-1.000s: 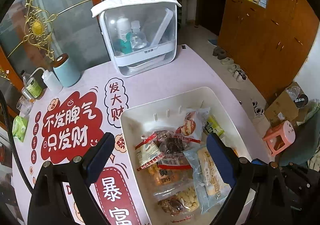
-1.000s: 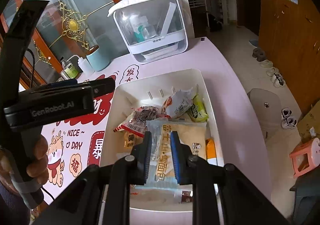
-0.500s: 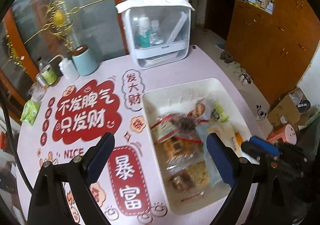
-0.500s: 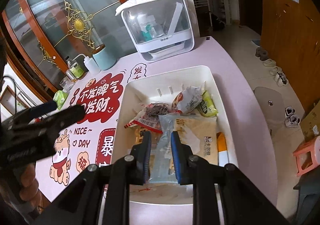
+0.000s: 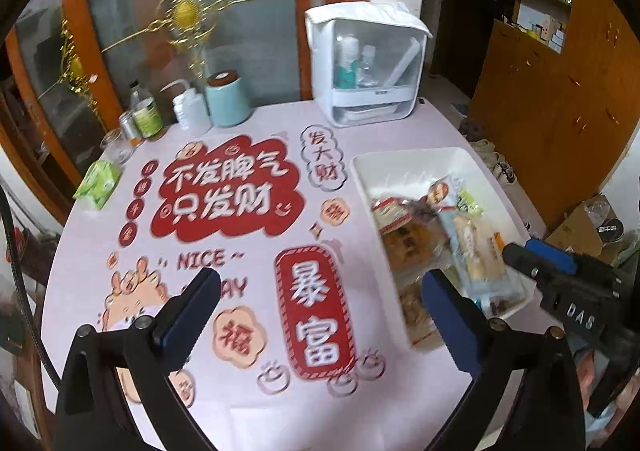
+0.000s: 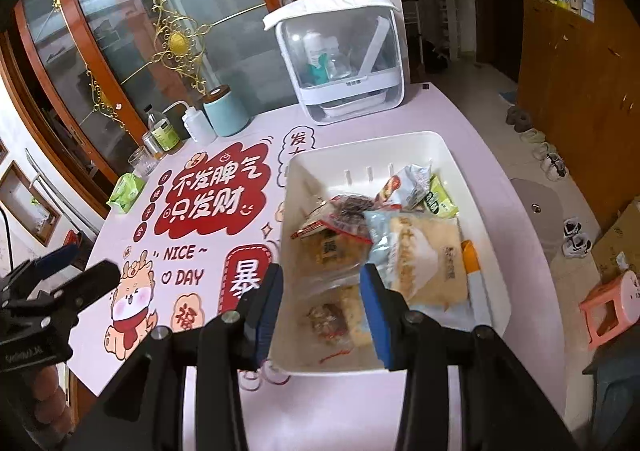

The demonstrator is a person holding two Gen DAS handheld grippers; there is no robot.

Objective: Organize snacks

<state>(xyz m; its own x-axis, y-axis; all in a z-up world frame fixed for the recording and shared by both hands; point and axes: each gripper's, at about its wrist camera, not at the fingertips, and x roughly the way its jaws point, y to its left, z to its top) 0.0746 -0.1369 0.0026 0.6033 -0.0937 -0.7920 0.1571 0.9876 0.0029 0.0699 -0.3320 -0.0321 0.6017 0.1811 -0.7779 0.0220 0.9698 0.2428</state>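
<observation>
Right wrist view showed white bin [image 6: 472,171] on pink table [image 6: 500,211], snack packets [image 6: 416,255] heaped inside, sharp; left wrist view blurred them [image 5: 476,247] but showed more printed tabletop. Right gripper [image 6: 320,303] jaws opening, nothing between pads. Left gripper [image 5: 316,315] jaws opening wide over table [image 5: 240,391], empty.

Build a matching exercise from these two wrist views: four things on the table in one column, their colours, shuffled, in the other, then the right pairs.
Things:
1. bin holding the snacks
2. canister with a brown lid
3. small packet at the table's edge
4. gripper pads

Colours:
A. blue
B. green
C. white
D. pale teal

Pairs: 1-C, 2-D, 3-B, 4-A
</observation>
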